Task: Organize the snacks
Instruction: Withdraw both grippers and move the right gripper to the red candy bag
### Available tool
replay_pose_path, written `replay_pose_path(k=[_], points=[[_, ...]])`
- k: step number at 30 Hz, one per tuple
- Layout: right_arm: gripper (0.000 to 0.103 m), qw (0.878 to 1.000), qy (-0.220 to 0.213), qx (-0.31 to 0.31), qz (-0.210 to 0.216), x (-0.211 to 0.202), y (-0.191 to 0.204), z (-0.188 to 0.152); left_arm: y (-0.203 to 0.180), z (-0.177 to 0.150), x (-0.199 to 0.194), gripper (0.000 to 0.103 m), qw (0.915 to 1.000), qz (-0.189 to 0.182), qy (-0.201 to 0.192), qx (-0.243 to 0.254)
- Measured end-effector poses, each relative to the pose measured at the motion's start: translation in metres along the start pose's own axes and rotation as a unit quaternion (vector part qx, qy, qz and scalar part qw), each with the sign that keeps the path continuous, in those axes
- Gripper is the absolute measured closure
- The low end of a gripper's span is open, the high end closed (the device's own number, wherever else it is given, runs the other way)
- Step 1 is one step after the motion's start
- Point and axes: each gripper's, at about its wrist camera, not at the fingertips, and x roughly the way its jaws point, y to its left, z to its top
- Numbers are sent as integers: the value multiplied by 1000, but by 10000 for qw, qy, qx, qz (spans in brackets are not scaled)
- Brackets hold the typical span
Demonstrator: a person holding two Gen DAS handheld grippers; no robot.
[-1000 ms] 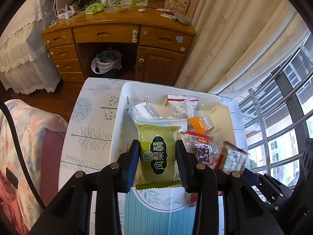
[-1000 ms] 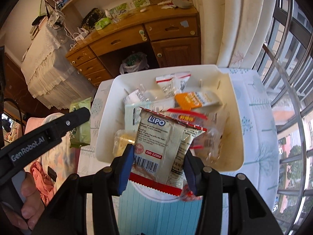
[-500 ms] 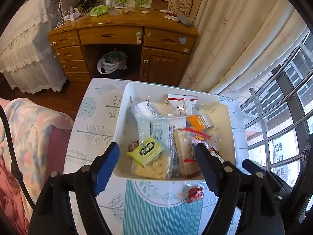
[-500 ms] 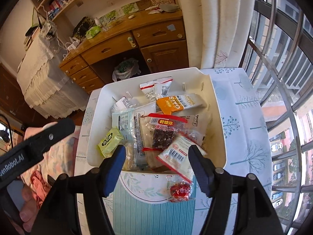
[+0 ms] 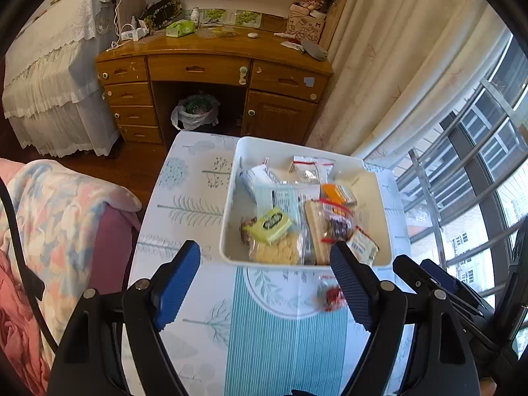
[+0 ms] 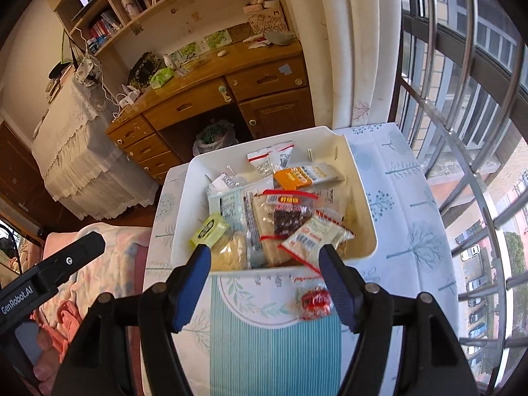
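A white bin on the table holds several snack packets. A green packet lies at its near left, and a white red-trimmed packet lies at its near right. A small red wrapped candy lies on the tablecloth just in front of the bin. My left gripper is open and empty, above the table short of the bin. My right gripper is open and empty too, with the candy by its right finger.
The table has a white leaf-print cloth with a teal striped runner. A pink floral blanket lies to the left. A wooden desk stands behind the table, curtains and a barred window to the right.
Both grippers opened: the left let the green packet drop into the bin, the right let the white Lipo packet drop in. Both then pulled back and up from the bin.
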Motion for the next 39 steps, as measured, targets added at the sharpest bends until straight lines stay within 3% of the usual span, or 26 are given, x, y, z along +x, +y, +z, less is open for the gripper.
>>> replay_pose_path(k=[6, 20, 32, 39], points=[[24, 9999, -126, 82, -54, -21, 9, -38, 12, -31, -16, 20, 9999, -133, 73, 76], [21, 9995, -161, -91, -245, -39, 14, -109, 39, -93, -18, 14, 9988, -294, 363, -124], [19, 9983, 48, -397, -428, -14, -14, -115, 26, -112, 17, 14, 9951, -142, 934, -290], [19, 9967, 424, -615, -316, 24, -34, -108, 14, -114, 44, 14, 9901, 420, 1209, -573]])
